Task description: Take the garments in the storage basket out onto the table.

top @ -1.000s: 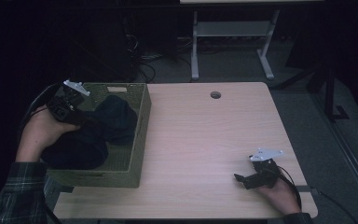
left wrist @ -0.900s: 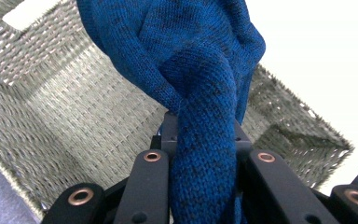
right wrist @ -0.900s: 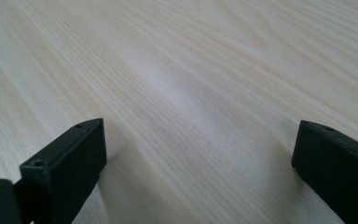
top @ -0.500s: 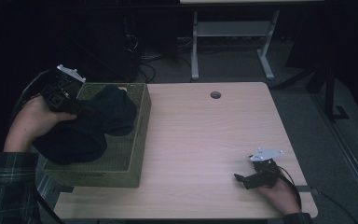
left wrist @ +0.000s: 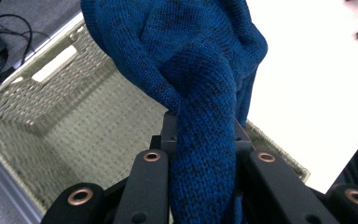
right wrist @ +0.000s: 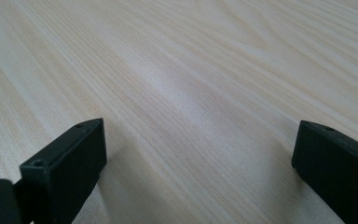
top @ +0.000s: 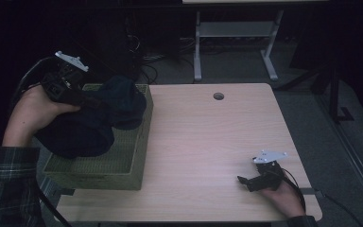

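A dark blue knitted garment point(top: 99, 118) hangs bunched over the woven green basket point(top: 123, 165) at the table's left edge. My left gripper point(top: 82, 99) is raised above the basket's far left corner and shut on a thick fold of the knitted garment point(left wrist: 200, 154), which runs up between its jaws. The basket point(left wrist: 74, 126) lies below with its woven floor bare. At the table's near right, my right gripper point(top: 246, 182) rests low on the wood, its jaws point(right wrist: 196, 163) wide apart with nothing between them.
The light wooden table point(top: 208, 142) has a round cable hole point(top: 218, 96) near its far edge. Behind the table stand a white metal frame point(top: 236, 33) and loose cables on the dark floor.
My left gripper has risen and drawn back to the left, lifting the blue garment higher out of the basket. The right gripper has stayed put.
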`<state>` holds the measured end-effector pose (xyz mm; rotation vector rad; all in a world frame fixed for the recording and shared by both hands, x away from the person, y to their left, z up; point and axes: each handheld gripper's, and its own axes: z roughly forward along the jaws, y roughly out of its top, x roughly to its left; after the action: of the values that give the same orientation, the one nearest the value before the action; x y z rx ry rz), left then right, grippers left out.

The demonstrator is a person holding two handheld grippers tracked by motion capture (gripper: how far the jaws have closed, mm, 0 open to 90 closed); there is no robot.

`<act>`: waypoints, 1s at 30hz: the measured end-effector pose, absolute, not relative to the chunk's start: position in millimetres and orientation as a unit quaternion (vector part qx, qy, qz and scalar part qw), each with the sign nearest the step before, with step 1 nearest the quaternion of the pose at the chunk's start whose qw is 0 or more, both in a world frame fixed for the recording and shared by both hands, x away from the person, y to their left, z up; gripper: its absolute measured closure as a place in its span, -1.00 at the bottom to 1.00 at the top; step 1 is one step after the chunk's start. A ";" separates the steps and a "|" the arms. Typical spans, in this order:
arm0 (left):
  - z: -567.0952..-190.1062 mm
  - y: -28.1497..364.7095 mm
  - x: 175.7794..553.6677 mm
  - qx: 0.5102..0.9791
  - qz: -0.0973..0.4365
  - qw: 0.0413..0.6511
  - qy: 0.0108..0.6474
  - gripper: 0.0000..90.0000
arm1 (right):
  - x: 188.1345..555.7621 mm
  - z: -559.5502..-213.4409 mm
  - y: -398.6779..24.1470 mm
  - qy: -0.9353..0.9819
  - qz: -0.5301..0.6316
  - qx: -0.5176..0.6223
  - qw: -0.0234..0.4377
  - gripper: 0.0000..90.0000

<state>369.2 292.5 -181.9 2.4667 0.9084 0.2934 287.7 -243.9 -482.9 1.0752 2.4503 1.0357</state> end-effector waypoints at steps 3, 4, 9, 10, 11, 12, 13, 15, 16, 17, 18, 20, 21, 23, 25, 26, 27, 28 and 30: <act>-180.9 285.3 370.6 0.904 0.104 0.251 0.329 0.68 | 287.7 -482.9 -243.9 0.846 0.358 0.371 0.136 -0.94; -180.2 282.6 371.0 0.904 0.104 0.253 0.328 0.69 | 287.7 -483.0 -243.9 0.846 0.358 0.371 0.136 -0.94; -175.6 268.9 372.8 0.904 0.108 0.263 0.319 0.69 | 287.7 -482.9 -243.9 0.846 0.358 0.371 0.136 -0.94; -174.6 265.5 373.2 0.904 0.108 0.267 0.317 0.69 | 287.7 -483.0 -243.9 0.846 0.358 0.371 0.136 -0.94; -174.2 263.5 373.8 0.904 0.109 0.269 0.314 0.69 | 287.7 -482.9 -243.9 0.846 0.358 0.371 0.136 -0.94; -173.6 260.6 374.3 0.905 0.108 0.268 0.312 0.69 | 287.7 -482.9 -243.9 0.846 0.358 0.371 0.136 -0.94; -173.2 258.4 374.8 0.906 0.108 0.269 0.310 0.69 | 287.7 -482.9 -243.9 0.846 0.358 0.371 0.136 -0.94; -172.7 251.6 375.9 0.907 0.105 0.270 0.307 0.69 | 287.7 -482.9 -243.9 0.846 0.358 0.371 0.136 -0.94; -172.4 248.7 376.2 0.907 0.106 0.271 0.306 0.69 | 287.7 -482.9 -243.9 0.846 0.358 0.371 0.136 -0.94; -172.1 246.8 376.6 0.907 0.105 0.271 0.305 0.69 | 287.7 -482.9 -243.9 0.846 0.358 0.371 0.136 -0.94; -171.9 243.6 377.0 0.908 0.105 0.273 0.302 0.69 | 287.7 -482.9 -243.9 0.846 0.358 0.371 0.136 -0.94; -171.6 238.8 377.7 0.908 0.105 0.276 0.298 0.69 | 287.7 -482.9 -243.9 0.846 0.358 0.371 0.136 -0.94; -171.7 237.0 378.0 0.908 0.103 0.276 0.297 0.69 | 287.7 -482.9 -243.9 0.846 0.358 0.372 0.135 -0.94; -171.9 231.8 378.9 0.909 0.101 0.278 0.294 0.69 | 287.7 -482.9 -243.9 0.846 0.358 0.372 0.135 -0.94; -171.9 225.8 379.8 0.912 0.099 0.273 0.288 0.69 | 287.7 -482.9 -243.9 0.846 0.358 0.372 0.135 -0.94; -171.8 223.0 379.7 0.913 0.101 0.274 0.286 0.69 | 287.7 -482.9 -243.9 0.846 0.358 0.372 0.135 -0.94; -171.6 220.8 379.7 0.913 0.101 0.274 0.285 0.69 | 287.6 -482.9 -243.8 0.845 0.359 0.372 0.135 -0.94; -171.4 217.0 379.5 0.913 0.101 0.276 0.282 0.69 | 287.6 -482.9 -243.8 0.845 0.358 0.372 0.135 -0.94; -170.7 211.1 379.5 0.914 0.101 0.278 0.277 0.69 | 287.6 -482.9 -243.8 0.845 0.359 0.372 0.135 -0.94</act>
<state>379.5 211.1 -170.7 2.4540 0.7426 0.2716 287.6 -243.8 -482.9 1.0784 2.4496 1.0394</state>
